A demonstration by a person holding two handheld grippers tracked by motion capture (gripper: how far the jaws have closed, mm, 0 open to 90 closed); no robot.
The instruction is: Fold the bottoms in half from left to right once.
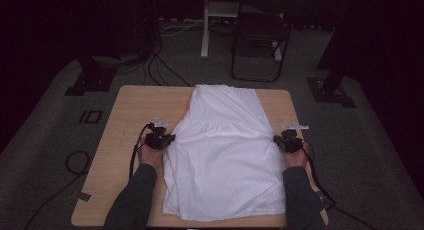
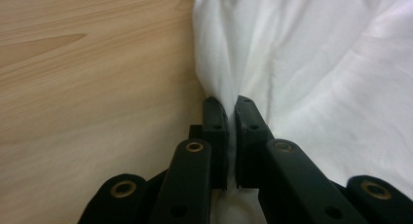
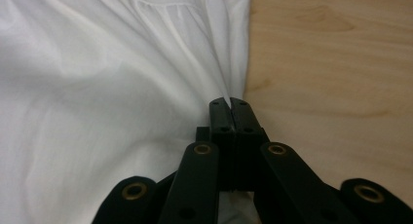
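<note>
1. A white garment (image 1: 225, 150) lies spread flat down the middle of the wooden surface (image 1: 120, 140), its narrower end toward the far edge and its wide hem just short of the near edge. It looks laid out so that it can be folded or smoothed.
2. A gathered seam crosses the cloth partway up, and soft creases run from both side edges toward it. I judge these come from the cloth being pulled at the two sides.
3. The left gripper (image 1: 161, 138) sits at the garment's left edge, about level with the seam. In the left gripper view its jaws are clenched on a pinch of that edge (image 2: 229, 95), with white cloth showing in the narrow slit between them.
4. The right gripper (image 1: 287, 140) mirrors it at the right edge. In the right gripper view the jaws are pressed together with a fold of the edge (image 3: 234, 87) caught at their tips.
5. Holding both sides at matching height would, by my reading, let the person lift or fold the cloth evenly without skewing it.
6. Both forearms rest low beside the cloth, cables trailing back off the surface.
7. No container stands on the surface. Beyond it, on the grey floor, are a dark folding chair (image 1: 260, 35) and a white stand (image 1: 205, 25).
</note>
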